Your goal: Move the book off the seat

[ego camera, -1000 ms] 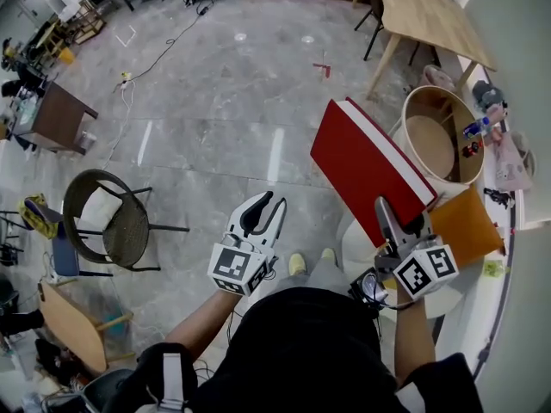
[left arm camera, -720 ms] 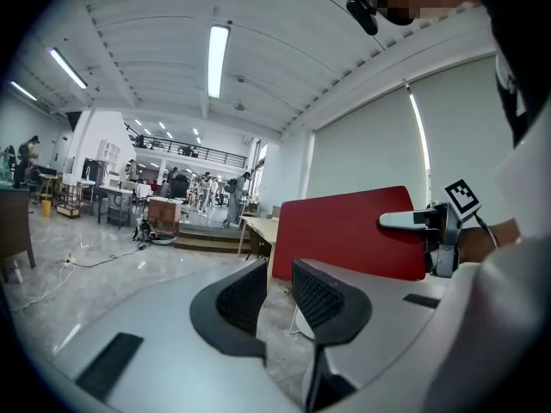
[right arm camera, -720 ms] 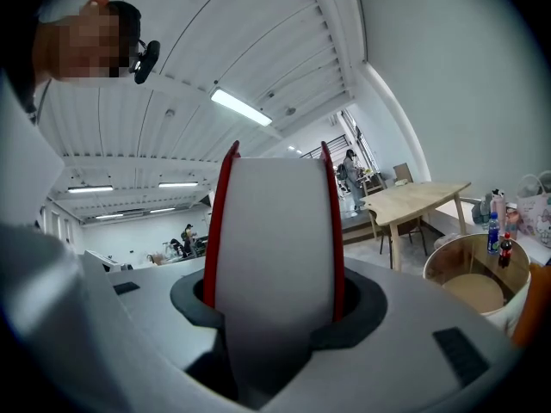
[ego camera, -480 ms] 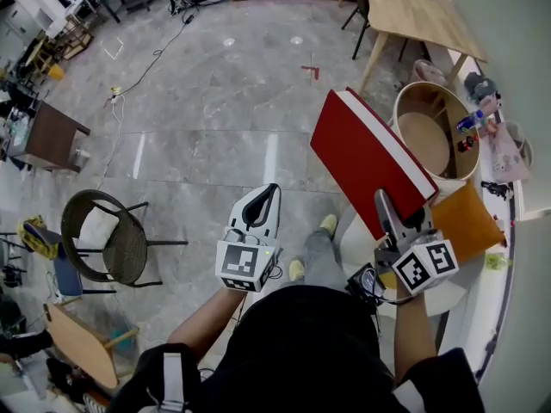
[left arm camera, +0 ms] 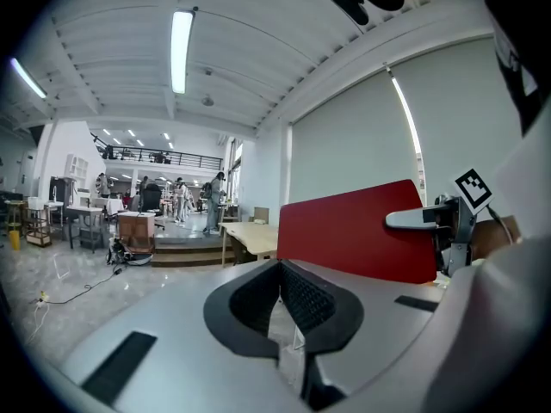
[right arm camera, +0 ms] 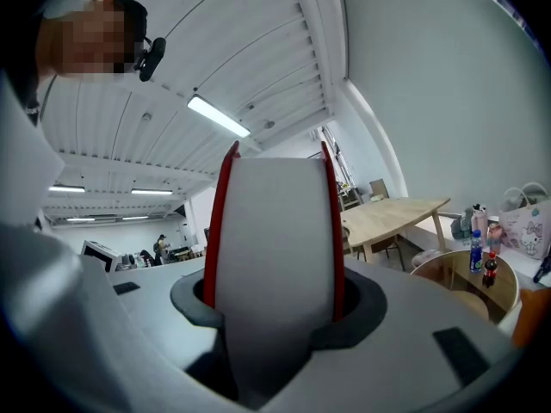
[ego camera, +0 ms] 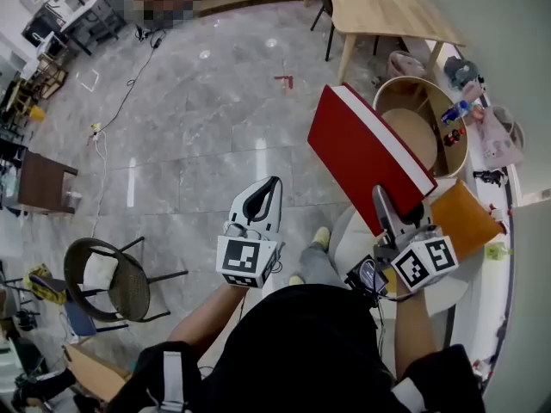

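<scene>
Between the right jaws: book (right arm camera: 275,256), clamped across its thickness. A red cover lies against each pad and the white page edge faces the camera.
Book's place: in the air, touching nothing but the jaws. It hangs over a pale round surface that I take for the seat (ego camera: 349,243), though this is partly hidden.
Book's look: a closed hardback with plain red boards and a thick white page block, large beside the gripper that holds it.
Long axis: from the grip it runs up and away, leaning left in the head view. The hold is at the near end, so most of the book overhangs beyond the jaws.
Right gripper (ego camera: 392,215): closed on the book and pointing about level.
Left gripper (ego camera: 272,186): jaws together with nothing between them. It sits left of the book and well apart from it, and its own view shows the red cover off to its right.
Nearer hand: the right, which carries the book alone. The left gives no support.
Step, as I judge it: the book is already lifted clear of the seat, and setting it down elsewhere is not yet done.
Around: what looks like an orange cushion (ego camera: 465,222) lies just right of the right gripper. A round wooden tub (ego camera: 411,136) stands beyond the book, with a table (ego camera: 387,7) farther off. A chair (ego camera: 129,286) stands far left on the grey floor (ego camera: 198,144).
Risk, as a guess: held by one end, the book could pivot in the pads when it is swung or lowered.
</scene>
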The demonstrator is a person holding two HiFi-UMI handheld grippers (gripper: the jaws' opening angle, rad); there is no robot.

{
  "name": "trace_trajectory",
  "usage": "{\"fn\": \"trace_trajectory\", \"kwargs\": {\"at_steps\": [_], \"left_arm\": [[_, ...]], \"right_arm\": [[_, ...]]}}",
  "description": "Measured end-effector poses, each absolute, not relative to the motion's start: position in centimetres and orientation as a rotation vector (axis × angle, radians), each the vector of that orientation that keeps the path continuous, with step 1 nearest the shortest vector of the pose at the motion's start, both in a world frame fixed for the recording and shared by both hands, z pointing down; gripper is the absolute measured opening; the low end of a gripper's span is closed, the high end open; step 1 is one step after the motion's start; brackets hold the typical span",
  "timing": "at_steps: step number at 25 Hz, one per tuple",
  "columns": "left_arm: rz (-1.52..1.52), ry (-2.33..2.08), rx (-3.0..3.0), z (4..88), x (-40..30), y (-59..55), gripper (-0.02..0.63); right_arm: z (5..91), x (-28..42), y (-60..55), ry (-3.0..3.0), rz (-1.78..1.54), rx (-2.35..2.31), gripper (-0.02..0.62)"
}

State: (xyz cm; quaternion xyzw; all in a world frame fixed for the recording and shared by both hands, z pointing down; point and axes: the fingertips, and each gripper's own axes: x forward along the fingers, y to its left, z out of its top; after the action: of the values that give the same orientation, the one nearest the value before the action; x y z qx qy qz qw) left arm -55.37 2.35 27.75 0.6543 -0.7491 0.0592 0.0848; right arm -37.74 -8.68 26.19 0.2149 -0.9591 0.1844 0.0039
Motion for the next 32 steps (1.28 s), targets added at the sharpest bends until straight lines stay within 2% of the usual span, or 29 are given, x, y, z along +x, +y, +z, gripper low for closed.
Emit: {"fn": "trace_trajectory", "kwargs": {"at_steps": [7,10,14,32], "left_arm": [[0.118,-2.184,2.055,25.8,-55.6,-5.5,0.018],[0.104,-2.15,2.094,25.9,-55.2,-8.2,0.094],[0.106,-2.108,2.113,26.9,-55.1,-11.4,0.142],[0.202,-1.954,2.236,28.4,-54.7,-19.2,0.113]], "right_arm": [[25.6,-37.7,-15.3,-2.995,0.552,0.766,0.236],[25.5,-37.3,-17.8,-3.005,0.553,0.797,0.236],[26.0,-37.1,-21.2,-3.003,0.557,0.842,0.236],[26.5,-35.8,-28.1,-2.978,0.565,1.015,0.236]]}}
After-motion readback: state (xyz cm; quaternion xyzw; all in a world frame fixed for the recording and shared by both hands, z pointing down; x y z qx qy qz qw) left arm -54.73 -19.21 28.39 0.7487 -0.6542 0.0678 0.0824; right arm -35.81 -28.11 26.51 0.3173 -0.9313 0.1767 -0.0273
